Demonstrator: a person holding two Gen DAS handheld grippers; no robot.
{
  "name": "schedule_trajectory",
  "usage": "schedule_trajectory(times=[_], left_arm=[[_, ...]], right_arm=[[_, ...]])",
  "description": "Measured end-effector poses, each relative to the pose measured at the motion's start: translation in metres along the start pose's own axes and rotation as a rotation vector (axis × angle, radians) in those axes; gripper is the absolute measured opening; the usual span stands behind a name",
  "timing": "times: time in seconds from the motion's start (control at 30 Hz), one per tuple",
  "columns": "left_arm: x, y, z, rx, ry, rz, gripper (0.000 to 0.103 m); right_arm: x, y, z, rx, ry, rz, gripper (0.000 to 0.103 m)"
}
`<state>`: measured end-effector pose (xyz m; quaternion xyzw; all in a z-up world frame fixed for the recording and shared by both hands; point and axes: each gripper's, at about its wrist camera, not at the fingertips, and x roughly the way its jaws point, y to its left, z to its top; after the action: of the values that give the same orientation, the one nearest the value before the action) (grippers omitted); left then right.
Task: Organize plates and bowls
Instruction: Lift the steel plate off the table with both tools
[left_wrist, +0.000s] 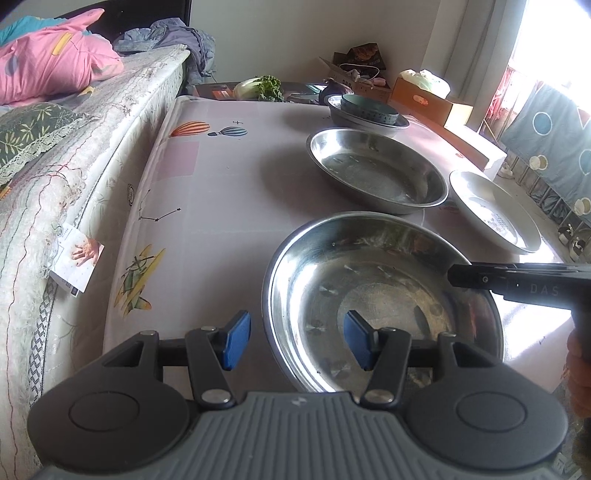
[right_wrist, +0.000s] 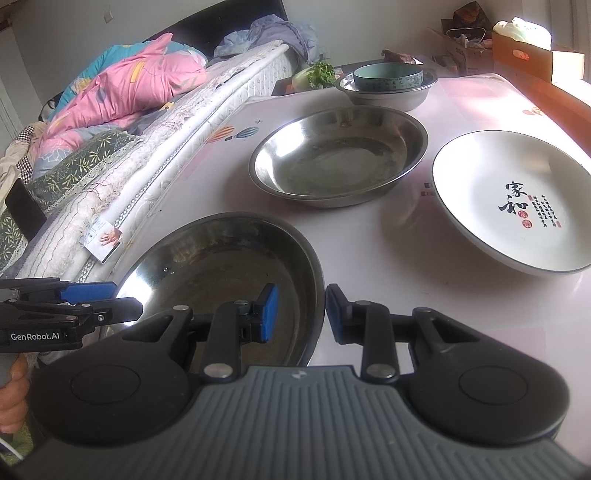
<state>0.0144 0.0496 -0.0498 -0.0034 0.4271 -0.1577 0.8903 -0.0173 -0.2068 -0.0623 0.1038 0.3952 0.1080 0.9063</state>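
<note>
A wide steel bowl sits nearest on the pink table. My left gripper is open and straddles the bowl's left rim, one blue pad outside and one inside, neither touching. My right gripper is open across the right rim, with a gap showing at the inner pad. Each gripper shows in the other's view: the left gripper, the right gripper. Behind lie a second steel bowl and a white plate with black characters. At the far end a teal bowl rests in a small steel bowl.
A bed with a pink quilt runs along the table's left side. Leafy vegetables and cardboard boxes stand beyond the far end. A person's hand holds the left gripper's handle.
</note>
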Motion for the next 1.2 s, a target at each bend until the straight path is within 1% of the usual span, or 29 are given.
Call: schedule_trajectory(times=[0.1, 0.2, 0.27, 0.33, 0.4, 0.57, 0.67, 0.73, 0.8, 0.97, 1.07, 1.2], left_arm=[[0.007, 0.000, 0.002, -0.002, 0.020, 0.014, 0.055], [0.010, -0.001, 0.003, 0.000, 0.030, 0.019, 0.047], [0.012, -0.002, 0.004, 0.005, 0.030, 0.021, 0.042], [0.012, -0.005, 0.004, 0.015, 0.030, 0.038, 0.040], [0.010, -0.007, 0.004, 0.025, 0.029, 0.045, 0.038], [0.004, -0.012, -0.001, 0.040, 0.048, 0.004, 0.037], [0.004, -0.020, -0.004, 0.091, 0.047, 0.034, 0.037], [0.007, -0.024, -0.005, 0.109, 0.051, 0.055, 0.037], [0.010, -0.026, -0.005, 0.122, 0.059, 0.065, 0.037], [0.017, -0.029, -0.006, 0.146, 0.090, 0.082, 0.038], [0.019, -0.033, -0.007, 0.165, 0.086, 0.101, 0.038], [0.022, -0.037, -0.005, 0.178, 0.087, 0.123, 0.039]], right_arm=[[0.001, -0.001, -0.001, 0.007, -0.003, 0.001, 0.029], [0.003, -0.002, -0.002, 0.023, -0.005, 0.003, 0.027], [0.004, -0.003, -0.003, 0.037, -0.006, 0.006, 0.024], [0.004, -0.004, -0.003, 0.042, -0.007, 0.003, 0.020], [0.004, -0.005, -0.003, 0.044, -0.007, -0.004, 0.018], [0.001, -0.011, -0.006, 0.052, -0.007, -0.023, 0.017], [0.000, -0.014, -0.008, 0.065, 0.004, -0.017, 0.017], [-0.001, -0.013, -0.010, 0.064, 0.011, -0.024, 0.019], [-0.003, -0.011, -0.014, 0.053, 0.019, -0.037, 0.019], [-0.004, -0.013, -0.026, 0.059, 0.044, -0.039, 0.019], [-0.006, -0.012, -0.029, 0.057, 0.040, -0.036, 0.020], [-0.005, -0.007, -0.031, 0.043, 0.033, -0.040, 0.017]])
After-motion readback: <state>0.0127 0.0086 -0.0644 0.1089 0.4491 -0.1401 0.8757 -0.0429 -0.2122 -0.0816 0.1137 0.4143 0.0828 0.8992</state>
